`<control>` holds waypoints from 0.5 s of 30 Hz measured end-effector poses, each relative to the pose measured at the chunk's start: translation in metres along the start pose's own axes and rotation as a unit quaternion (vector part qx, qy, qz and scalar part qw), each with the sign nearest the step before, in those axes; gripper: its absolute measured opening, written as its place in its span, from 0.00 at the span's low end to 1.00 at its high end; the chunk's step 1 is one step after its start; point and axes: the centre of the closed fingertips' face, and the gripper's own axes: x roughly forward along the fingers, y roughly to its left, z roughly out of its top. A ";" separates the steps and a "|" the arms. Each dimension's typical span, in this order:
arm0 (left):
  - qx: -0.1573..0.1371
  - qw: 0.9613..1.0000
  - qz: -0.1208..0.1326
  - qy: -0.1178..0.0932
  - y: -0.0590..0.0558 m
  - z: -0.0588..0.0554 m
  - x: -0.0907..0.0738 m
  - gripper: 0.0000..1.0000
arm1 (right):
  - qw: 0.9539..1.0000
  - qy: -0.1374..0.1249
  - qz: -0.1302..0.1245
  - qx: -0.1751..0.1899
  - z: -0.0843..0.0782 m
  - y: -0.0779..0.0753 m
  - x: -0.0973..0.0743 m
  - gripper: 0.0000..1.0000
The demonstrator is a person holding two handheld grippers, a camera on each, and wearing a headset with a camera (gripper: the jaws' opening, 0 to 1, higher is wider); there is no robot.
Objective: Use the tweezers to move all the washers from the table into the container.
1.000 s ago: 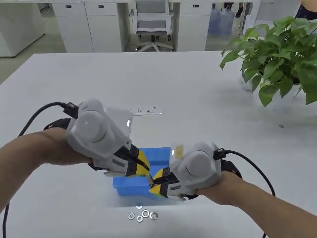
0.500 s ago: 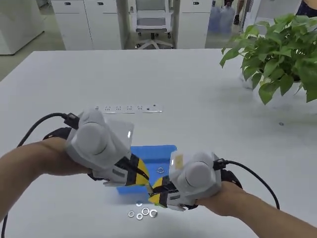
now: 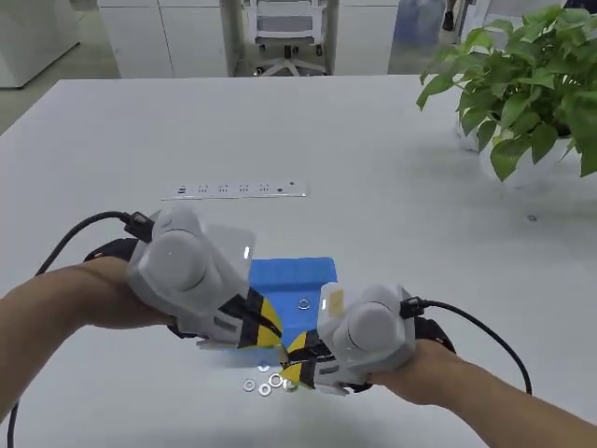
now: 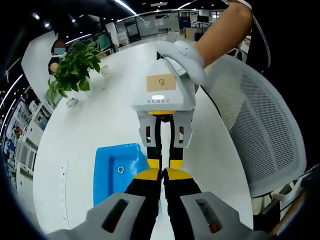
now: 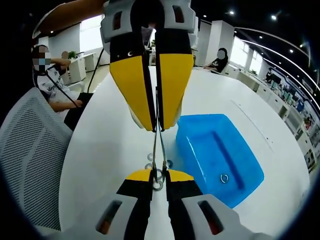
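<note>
L gripper & R gripper nose to nose, both clamped on the tweezers.
L jaws pinched on tweezers' far end; R jaws squeeze the legs nearer the tips. Tips sit at the loose washers on the table, just beside the blue container. One washer lies inside it. Plant far R.

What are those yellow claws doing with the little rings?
A person holds a gripper in each hand, and the left gripper and the right gripper both pinch thin metal tweezers between them. The tips are down among a few washers on the table, beside a blue container. One washer already lies inside; the rest are not in yet.
</note>
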 end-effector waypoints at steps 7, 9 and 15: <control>0.000 1.000 -0.005 0.003 -0.004 -0.002 0.004 0.06 | 1.000 0.000 0.000 0.009 -0.004 0.003 0.003 0.12; 0.000 1.000 -0.007 0.003 -0.005 -0.002 0.006 0.06 | 1.000 0.001 0.001 0.011 -0.006 0.004 0.004 0.12; 0.001 1.000 -0.014 0.006 -0.009 -0.005 0.011 0.06 | 1.000 0.003 0.005 0.017 -0.011 0.009 0.006 0.12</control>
